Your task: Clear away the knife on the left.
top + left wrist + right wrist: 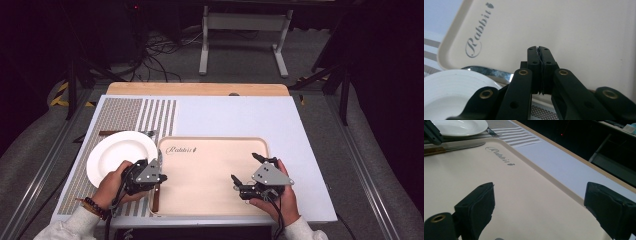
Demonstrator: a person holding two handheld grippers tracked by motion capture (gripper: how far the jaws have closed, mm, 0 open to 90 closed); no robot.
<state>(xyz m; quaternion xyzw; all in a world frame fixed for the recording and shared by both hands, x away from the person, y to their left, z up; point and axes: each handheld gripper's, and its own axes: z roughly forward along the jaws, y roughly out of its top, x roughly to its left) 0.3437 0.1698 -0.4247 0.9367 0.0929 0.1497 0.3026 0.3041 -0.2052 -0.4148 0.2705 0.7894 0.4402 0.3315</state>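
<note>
Knife on the tray's left rim, both grippers holding nothing.

The knife lies along the left rim of the beige tray, between the tray and the white plate; its long axis runs near to far, wooden handle toward the person, blade tip toward the tray's far left corner. The left gripper covers the knife's middle in the high view, and whether it touches the knife is hard to tell. Its jaws are pressed together with nothing between them, pointing over the tray. The left hand sits at the plate's near edge. The right gripper, jaws spread wide and empty, hovers over the tray's right part, angled toward the knife, the right hand at the tray's near right corner.
</note>
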